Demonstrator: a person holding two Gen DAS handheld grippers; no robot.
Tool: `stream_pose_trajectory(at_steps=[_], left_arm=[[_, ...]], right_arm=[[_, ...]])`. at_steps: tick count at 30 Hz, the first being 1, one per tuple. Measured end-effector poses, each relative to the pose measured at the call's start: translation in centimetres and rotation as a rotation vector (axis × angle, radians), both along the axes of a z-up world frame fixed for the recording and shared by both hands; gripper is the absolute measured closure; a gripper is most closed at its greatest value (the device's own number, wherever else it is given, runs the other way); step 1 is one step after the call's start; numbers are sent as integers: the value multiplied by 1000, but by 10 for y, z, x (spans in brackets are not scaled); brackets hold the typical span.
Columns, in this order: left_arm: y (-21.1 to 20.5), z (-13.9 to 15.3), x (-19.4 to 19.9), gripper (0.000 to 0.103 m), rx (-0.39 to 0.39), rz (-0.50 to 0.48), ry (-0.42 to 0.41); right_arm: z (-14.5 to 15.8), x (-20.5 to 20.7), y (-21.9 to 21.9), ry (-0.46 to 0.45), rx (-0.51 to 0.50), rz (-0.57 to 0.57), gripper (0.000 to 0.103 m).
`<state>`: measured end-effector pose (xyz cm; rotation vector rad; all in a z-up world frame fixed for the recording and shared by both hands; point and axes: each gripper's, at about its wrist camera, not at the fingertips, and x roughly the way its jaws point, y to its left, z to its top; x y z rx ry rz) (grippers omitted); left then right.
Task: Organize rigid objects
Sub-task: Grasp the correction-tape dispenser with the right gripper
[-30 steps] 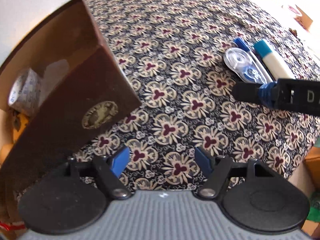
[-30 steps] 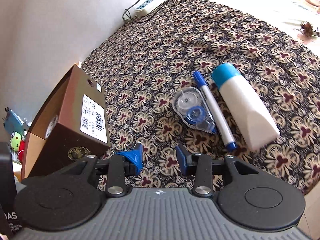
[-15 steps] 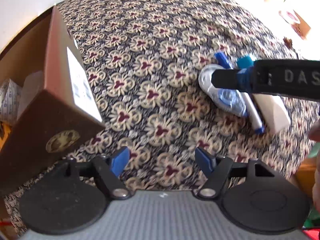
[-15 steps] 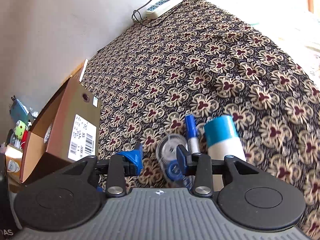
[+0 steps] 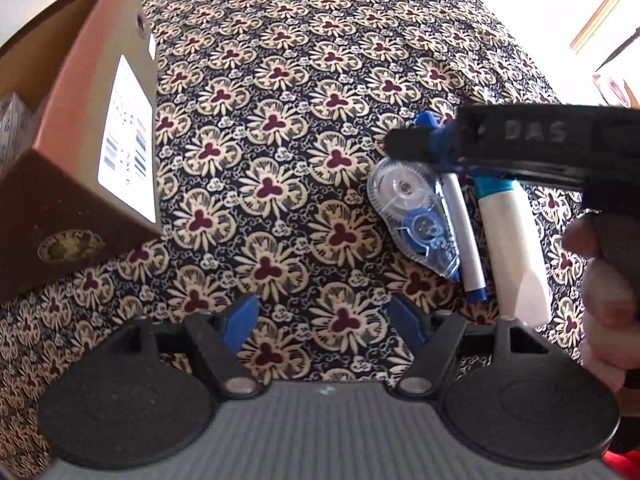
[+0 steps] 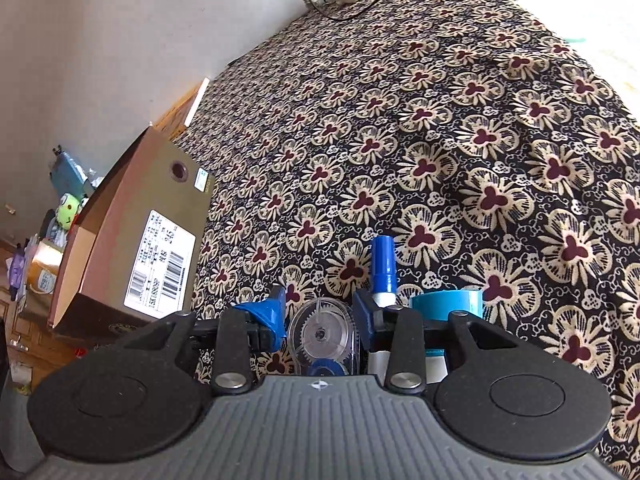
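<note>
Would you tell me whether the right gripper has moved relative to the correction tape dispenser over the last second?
Yes. The right gripper has advanced toward the correction tape dispenser, which now sits between its open jaws instead of ahead of them.

Clear correction-tape dispenser (image 5: 414,216) lies flat beside pen (image 5: 464,228).

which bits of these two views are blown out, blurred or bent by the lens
Left wrist view: the top right corner is washed out white, the right gripper crossing the frame looks soft, and the shoe box bulges with the fisheye. Right wrist view: the far right edge of the patterned cloth is overexposed, the correction tape reads sharp.
</note>
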<state>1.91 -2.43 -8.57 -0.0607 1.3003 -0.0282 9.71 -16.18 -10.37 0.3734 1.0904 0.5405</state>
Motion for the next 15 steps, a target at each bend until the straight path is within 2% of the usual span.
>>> stream_pose_trajectory(at_steps=[3,7,12,15], left_arm=[[1,1,-1,30,-9,8,-4],[-2,0,-2,30,-19,6,0],[-15,2,1,30,-60,-54,-20],[-22,2,4,30,-83,-89,-33]], right_arm=[[-4,1,-1,12,-21,10,87],[-5,-2,-7,22,-3,21,87],[-5,-6,-20,69,39,-10,87],[-4,-11,-21,87,48,14,87]])
